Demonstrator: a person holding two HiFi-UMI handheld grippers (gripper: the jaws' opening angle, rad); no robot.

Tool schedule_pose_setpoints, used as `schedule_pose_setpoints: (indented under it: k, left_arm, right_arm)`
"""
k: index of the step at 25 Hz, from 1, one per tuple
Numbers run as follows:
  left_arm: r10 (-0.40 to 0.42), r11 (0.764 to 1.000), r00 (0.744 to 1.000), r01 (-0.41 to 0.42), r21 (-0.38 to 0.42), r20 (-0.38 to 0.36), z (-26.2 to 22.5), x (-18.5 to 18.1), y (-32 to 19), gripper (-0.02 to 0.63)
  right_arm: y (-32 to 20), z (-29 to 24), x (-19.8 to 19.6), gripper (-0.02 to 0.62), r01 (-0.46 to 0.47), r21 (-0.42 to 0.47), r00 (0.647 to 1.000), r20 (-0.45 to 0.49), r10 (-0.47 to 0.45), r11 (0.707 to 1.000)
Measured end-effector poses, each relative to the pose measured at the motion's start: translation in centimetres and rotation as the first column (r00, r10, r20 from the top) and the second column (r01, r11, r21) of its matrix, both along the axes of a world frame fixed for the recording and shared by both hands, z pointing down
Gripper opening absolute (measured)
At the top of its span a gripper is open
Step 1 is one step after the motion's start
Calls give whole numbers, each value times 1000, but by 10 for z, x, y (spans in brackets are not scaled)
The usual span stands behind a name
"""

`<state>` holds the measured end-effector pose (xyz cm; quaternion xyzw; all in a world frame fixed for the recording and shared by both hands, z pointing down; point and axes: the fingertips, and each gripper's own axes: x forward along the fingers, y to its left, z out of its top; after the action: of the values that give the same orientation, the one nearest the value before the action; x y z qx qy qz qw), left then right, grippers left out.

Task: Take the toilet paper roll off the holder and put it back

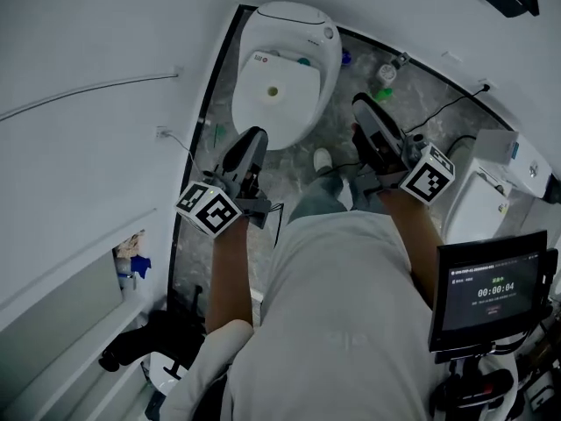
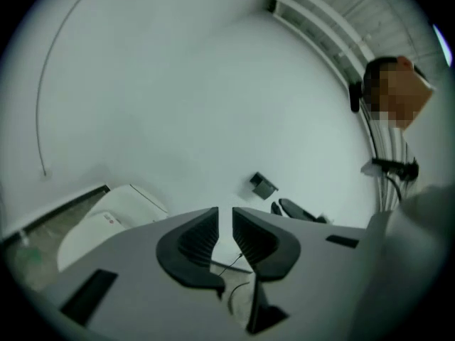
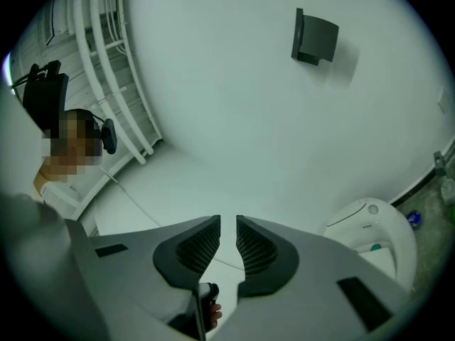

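Left tool (image 2: 225,212): held out ahead of the person and aimed roughly level at the wall. Its jaws are nearly together with only a narrow slit between them, and nothing is in it.
Right tool (image 3: 228,220): carried forward likewise and tipped a little upward, with the same narrow slit and no load. Judged: both are on approach rather than at work, so neither grips anything.

Wall (image 1: 88,42): white, bare apart from a thin cable (image 1: 96,88).
Floor (image 1: 438,95): grey, marbled.
Toilet (image 1: 280,68): white, lid raised, ahead of the person and beyond the left tool.
Screen (image 1: 491,289): on a stand at the person's right, showing a timer. It is presumably set there for a quick glance.
Dark bracket (image 3: 313,38): fixed high on the wall. Judged to be the holder, mounted within reach of the seat.
Toilet paper roll: not made out in any view, and none can be seen on the bracket.

Views: the head view alone shows both tools together, the toilet bowl and the screen, but it does not show the bracket. The right gripper view shows the bracket plainly. The left gripper view shows a small dark fitting (image 2: 263,185) low on the wall, and whether it is the same item cannot be told. Only the two gripper views show the slit between the jaws.
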<state>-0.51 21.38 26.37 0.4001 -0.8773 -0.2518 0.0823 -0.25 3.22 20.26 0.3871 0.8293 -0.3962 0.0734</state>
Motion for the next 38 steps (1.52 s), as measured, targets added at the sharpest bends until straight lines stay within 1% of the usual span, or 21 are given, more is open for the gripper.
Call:
schedule_pose_setpoints:
  k: [1, 2, 4, 7, 9, 11, 13, 15, 18, 21, 22, 24, 25, 26, 28, 30, 32, 33, 34, 35, 38]
  left_arm:
    - [9, 996, 1000, -8, -90, 6, 8, -11, 2, 63]
    - [26, 984, 1000, -25, -178, 7, 18, -24, 4, 92]
    - [72, 940, 997, -74, -332, -17, 47, -59, 4, 155]
    - [94, 857, 993, -119, -501, -75, 103, -121, 8, 199]
    - [86, 790, 993, -121, -601, -87, 131, -147, 8, 213]
    - [82, 718, 993, -121, -686, -88, 154, -163, 6, 219]
    - [86, 648, 992, -129, -750, -96, 177, -177, 4, 221]
    - [94, 588, 989, -146, -796, -112, 201, -192, 0, 221]
    - [103, 506, 984, -176, -844, -144, 252, -225, -11, 221]
    - [94, 429, 975, -221, -876, -200, 317, -262, -18, 235]
    - [89, 399, 973, -232, -887, -215, 335, -271, -18, 236]
    - [88, 325, 969, -249, -913, -233, 362, -281, -17, 238]
    - [92, 295, 967, -253, -922, -236, 372, -284, -17, 238]
    - [96, 276, 966, -256, -926, -239, 379, -286, -20, 238]
    - [95, 254, 964, -264, -930, -248, 387, -292, -28, 238]
    - [83, 219, 963, -267, -939, -255, 393, -296, -34, 238]
    - [69, 184, 973, -230, -956, -221, 395, -301, -31, 236]
    - [63, 173, 978, -205, -963, -197, 395, -302, -27, 236]
    - [51, 171, 982, -186, -968, -180, 394, -304, -25, 236]
    - [35, 174, 984, -176, -969, -173, 393, -304, -24, 236]
    - [-9, 185, 979, -197, -963, -202, 393, -305, -32, 236]
  right_arm:
    - [4, 6, -9, 63, -7, -6, 1000, -9, 7, 1000]
    - [8, 13, -21, 63, -17, -12, 1000, -22, 16, 1000]
    - [16, 31, -51, 63, -43, -22, 998, -56, 41, 999]
    - [26, 63, -97, 63, -80, -34, 991, -109, 76, 996]
    - [25, 72, -108, 63, -99, -41, 988, -126, 93, 994]
    - [21, 74, -107, 63, -116, -42, 985, -131, 110, 992]
    - [18, 78, -105, 63, -137, -34, 982, -140, 131, 990]
    - [15, 84, -104, 63, -163, -21, 975, -154, 158, 986]
    - [7, 110, -115, 63, -205, 6, 962, -184, 202, 979]
    - [3, 150, -141, 63, -225, 29, 946, -234, 226, 974]
    - [3, 160, -148, 63, -227, 37, 941, -249, 229, 973]
    - [3, 174, -156, 63, -230, 53, 933, -273, 236, 972]
    - [2, 178, -158, 63, -233, 56, 929, -281, 240, 971]
    - [0, 181, -160, 63, -236, 57, 927, -287, 242, 970]
    - [-10, 186, -163, 63, -236, 54, 923, -300, 242, 970]
    - [-20, 190, -166, 63, -231, 49, 918, -319, 235, 972]
    - [-20, 194, -164, 63, -229, 48, 915, -331, 232, 972]
    - [-17, 195, -162, 63, -229, 51, 915, -331, 233, 972]
    - [-15, 196, -160, 63, -231, 55, 914, -329, 236, 971]
    - [-15, 196, -159, 63, -232, 57, 914, -329, 238, 971]
    - [-29, 195, -161, 63, -230, 49, 911, -341, 233, 972]
